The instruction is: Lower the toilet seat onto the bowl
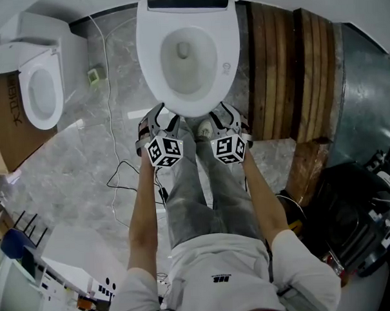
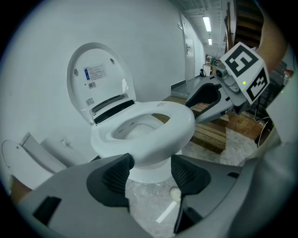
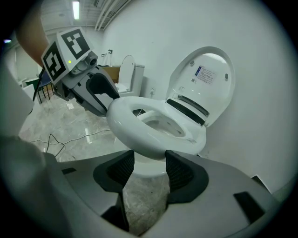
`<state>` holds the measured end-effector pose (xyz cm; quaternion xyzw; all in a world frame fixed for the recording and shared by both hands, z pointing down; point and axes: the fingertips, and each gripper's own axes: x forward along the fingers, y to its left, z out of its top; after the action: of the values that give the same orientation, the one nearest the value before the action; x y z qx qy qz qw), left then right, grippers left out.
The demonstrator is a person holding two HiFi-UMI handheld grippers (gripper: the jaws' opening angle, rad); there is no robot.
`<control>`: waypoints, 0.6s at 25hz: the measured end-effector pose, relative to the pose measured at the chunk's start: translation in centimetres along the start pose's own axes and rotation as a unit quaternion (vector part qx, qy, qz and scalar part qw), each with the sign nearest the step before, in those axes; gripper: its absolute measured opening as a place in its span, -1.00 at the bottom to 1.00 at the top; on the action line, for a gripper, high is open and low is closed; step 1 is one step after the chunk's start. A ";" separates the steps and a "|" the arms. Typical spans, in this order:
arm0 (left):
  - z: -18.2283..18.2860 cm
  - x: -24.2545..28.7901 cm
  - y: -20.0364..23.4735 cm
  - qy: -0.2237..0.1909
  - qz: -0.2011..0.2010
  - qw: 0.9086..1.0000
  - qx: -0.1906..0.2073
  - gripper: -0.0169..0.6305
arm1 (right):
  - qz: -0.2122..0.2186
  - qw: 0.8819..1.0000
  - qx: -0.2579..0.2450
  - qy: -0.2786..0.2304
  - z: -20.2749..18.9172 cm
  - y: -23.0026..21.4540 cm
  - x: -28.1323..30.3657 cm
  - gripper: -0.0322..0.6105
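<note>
1. Head view: the toilet seat [image 1: 154,69] lies flat on the bowl [image 1: 185,55]; the lid [image 2: 100,76] stands upright.
2. Left gripper [image 2: 150,173] and right gripper [image 3: 148,168] hang released and empty, near the front rim.
3. Lowering looks finished; next, probably just back away.

Head view looks steeply down, toilet [image 1: 154,69] at 12 o'clock; both gripper views, close and low, share its seat [image 2: 179,122].

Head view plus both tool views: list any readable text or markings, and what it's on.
Sticker inside the raised lid: print too small to read.
Cardboard box: dark letters, sideways, not legible.
Shorts: small logo, blurred.
Marker cube on left tool, likewise right tool: black-and-white codes, no words.
No text reads clearly.
</note>
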<state>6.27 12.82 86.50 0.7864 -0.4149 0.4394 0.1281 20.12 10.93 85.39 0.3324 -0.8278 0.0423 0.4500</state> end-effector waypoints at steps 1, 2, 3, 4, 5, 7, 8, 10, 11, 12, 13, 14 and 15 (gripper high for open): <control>-0.3 0.3 -0.1 0.001 0.001 1.000 0.001 -0.07 | 0.000 1.000 -0.001 0.001 -0.2 0.2 0.3 -0.24; -0.5 0.5 -0.2 0.002 0.003 1.000 0.002 -0.07 | 0.001 1.000 -0.002 0.001 -0.5 0.3 0.5 -0.24; -0.8 0.8 -0.3 0.003 0.005 1.000 0.003 -0.07 | 0.002 1.000 -0.003 0.002 -0.8 0.4 0.8 -0.24; -1.0 1.1 -0.5 0.005 0.006 1.000 0.004 -0.07 | 0.003 1.000 -0.005 0.003 -1.1 0.5 1.0 -0.24; -1.3 1.3 -0.6 0.007 0.008 1.000 0.005 -0.07 | 0.004 1.000 -0.006 0.004 -1.4 0.7 1.2 -0.24; -1.8 1.9 -0.9 0.010 0.012 1.000 0.008 -0.06 | 0.008 1.000 -0.007 0.007 -2.0 1.0 1.6 -0.24; -2.1 2.2 -1.1 0.012 0.013 1.000 0.009 -0.06 | 0.011 1.000 -0.008 0.008 -2.3 1.1 1.9 -0.24; -2.6 2.9 -1.3 0.017 0.015 1.000 0.011 -0.06 | 0.015 1.000 -0.006 0.010 -2.9 1.3 2.5 -0.24; -2.9 3.2 -1.5 0.020 0.015 1.000 0.012 -0.06 | 0.016 1.000 -0.005 0.011 -3.2 1.4 2.7 -0.24; -3.2 3.5 -1.6 0.022 0.015 1.000 0.014 -0.06 | 0.017 1.000 -0.005 0.012 -3.5 1.5 3.0 -0.24; -3.5 3.8 -1.7 0.025 0.015 0.999 0.014 -0.06 | 0.017 1.000 -0.005 0.014 -3.7 1.6 3.3 -0.24; -3.8 4.2 -1.8 0.028 0.015 0.999 0.015 -0.06 | 0.017 1.000 -0.005 0.015 -4.0 1.8 3.7 -0.25; -4.1 4.5 -1.8 0.031 0.014 0.999 0.016 -0.06 | 0.017 1.000 -0.005 0.017 -4.2 1.9 4.0 -0.25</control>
<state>6.50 13.87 92.72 0.7683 -0.4150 0.4717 0.1222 20.55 11.91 91.40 0.3149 -0.8260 0.0514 0.4647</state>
